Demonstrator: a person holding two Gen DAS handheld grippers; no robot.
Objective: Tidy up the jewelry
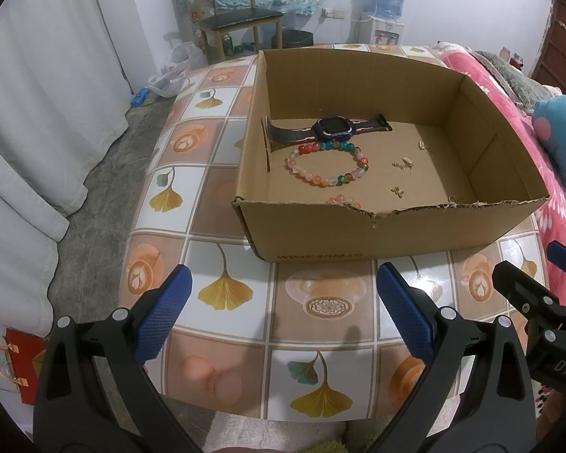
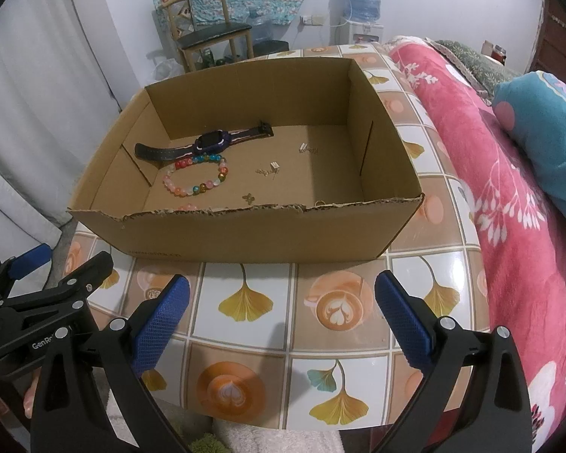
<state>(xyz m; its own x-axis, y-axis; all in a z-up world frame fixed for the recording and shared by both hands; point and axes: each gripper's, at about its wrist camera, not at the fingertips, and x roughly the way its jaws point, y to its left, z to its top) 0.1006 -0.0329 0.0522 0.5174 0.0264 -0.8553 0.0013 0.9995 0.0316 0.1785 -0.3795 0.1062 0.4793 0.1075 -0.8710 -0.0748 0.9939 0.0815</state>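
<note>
While both grippers hover over the tiled worktop (image 1: 222,264) with jaws wide apart and empty, the left gripper (image 1: 283,313) and right gripper (image 2: 283,313) face an open cardboard box (image 2: 245,230). Inside it lie a dark watch (image 2: 207,139), a bead bracelet (image 2: 196,175) just beside it, and a few small earrings (image 2: 271,168) scattered toward the box's middle.

A table covered in glossy tiled oilcloth (image 1: 222,294) printed with yellow ginkgo leaves and coffee cups. Behind it, a wooden chair with a black seat (image 1: 241,19) and a white water dispenser with a blue bottle (image 2: 362,3). A pink floral blanket (image 2: 509,234) lies beside the table, white curtains (image 1: 37,94) opposite.
</note>
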